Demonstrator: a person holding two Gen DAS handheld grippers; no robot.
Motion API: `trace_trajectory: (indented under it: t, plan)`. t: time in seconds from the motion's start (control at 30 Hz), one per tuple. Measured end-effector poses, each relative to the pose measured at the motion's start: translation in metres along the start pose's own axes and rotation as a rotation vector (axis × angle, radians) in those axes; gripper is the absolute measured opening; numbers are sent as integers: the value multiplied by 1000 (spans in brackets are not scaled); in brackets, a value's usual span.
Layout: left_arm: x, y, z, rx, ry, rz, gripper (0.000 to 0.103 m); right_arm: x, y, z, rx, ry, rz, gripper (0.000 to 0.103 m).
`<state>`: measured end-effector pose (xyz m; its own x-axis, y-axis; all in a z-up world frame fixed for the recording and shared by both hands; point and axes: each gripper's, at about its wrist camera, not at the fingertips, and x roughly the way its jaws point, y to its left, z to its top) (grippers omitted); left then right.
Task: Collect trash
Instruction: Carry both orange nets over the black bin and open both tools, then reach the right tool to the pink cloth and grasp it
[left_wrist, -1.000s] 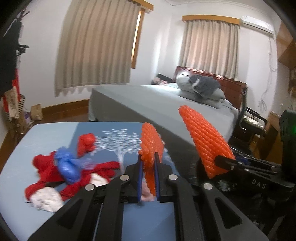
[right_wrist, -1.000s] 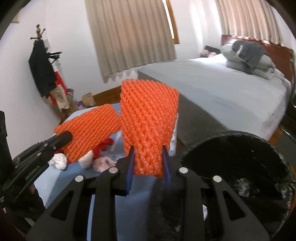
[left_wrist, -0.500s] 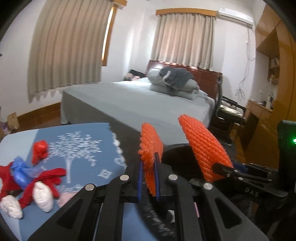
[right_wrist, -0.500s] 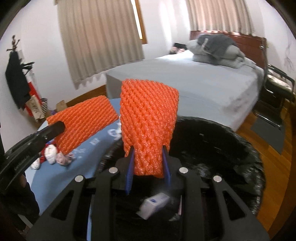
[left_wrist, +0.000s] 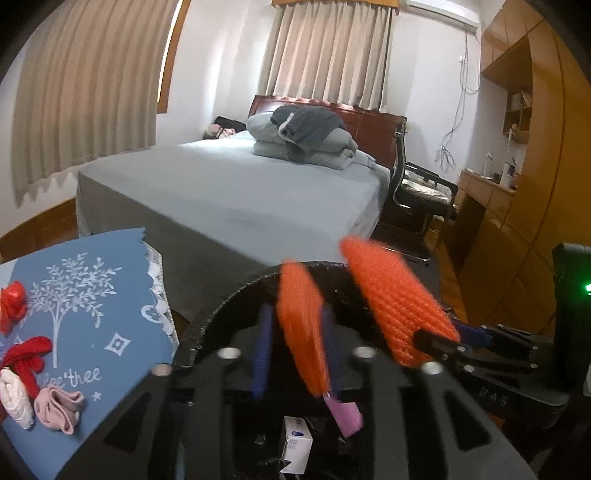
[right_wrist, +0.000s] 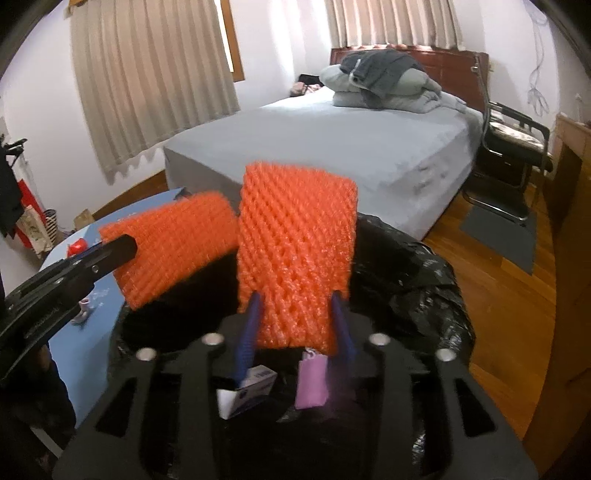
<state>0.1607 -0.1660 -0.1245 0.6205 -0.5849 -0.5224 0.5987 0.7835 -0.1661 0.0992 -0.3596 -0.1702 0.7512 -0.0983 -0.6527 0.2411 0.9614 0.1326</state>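
So both tongs are opening over the black-lined trash bin (right_wrist: 413, 266), low in the frame. Left tongs (left_wrist: 295, 350) have an orange foam net (left_wrist: 301, 325) sitting loose between the spreading pads; right tongs (right_wrist: 295, 328) have a second orange net (right_wrist: 295, 254) between theirs too. Down in the bin: a small white box (right_wrist: 251, 387) and a pink scrap (right_wrist: 312, 384).

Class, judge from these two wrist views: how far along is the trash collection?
Done: a small white box and pink scrap lie in the bin.
In hand: both orange foam nets hang over it, jaws opening.
Left: red, white and pink scraps on the blue table.
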Motion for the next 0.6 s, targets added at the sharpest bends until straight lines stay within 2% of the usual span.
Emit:
trace_trajectory:
  t: [0.03, 0.1, 0.17, 0.23, 0.27, 0.4, 0.6]
  plan:
    - [1, 1, 0, -3, 0, 3, 37, 0, -1, -1, 4, -1, -8, 54]
    - [-3, 5, 0, -10, -5, 16, 47, 0, -3, 0, 9, -8, -22, 63]
    - [-10, 11, 0, -16, -17, 42, 50, 0, -2, 2, 11, -16, -31, 74]
    - [-16, 18, 0, -20, -27, 69, 59, -4, 1, 2, 11, -40, -36, 90]
    - [-20, 21, 0, -20, -37, 89, 66, -6, 2, 2, 9, -51, -35, 92]
    - [-43, 43, -5, -22, -66, 180, 81, -10, 22, 4, -22, -72, -4, 96]
    - [-77, 81, -15, -50, -94, 303, 91, -7, 72, 14, -68, -83, 91, 96]
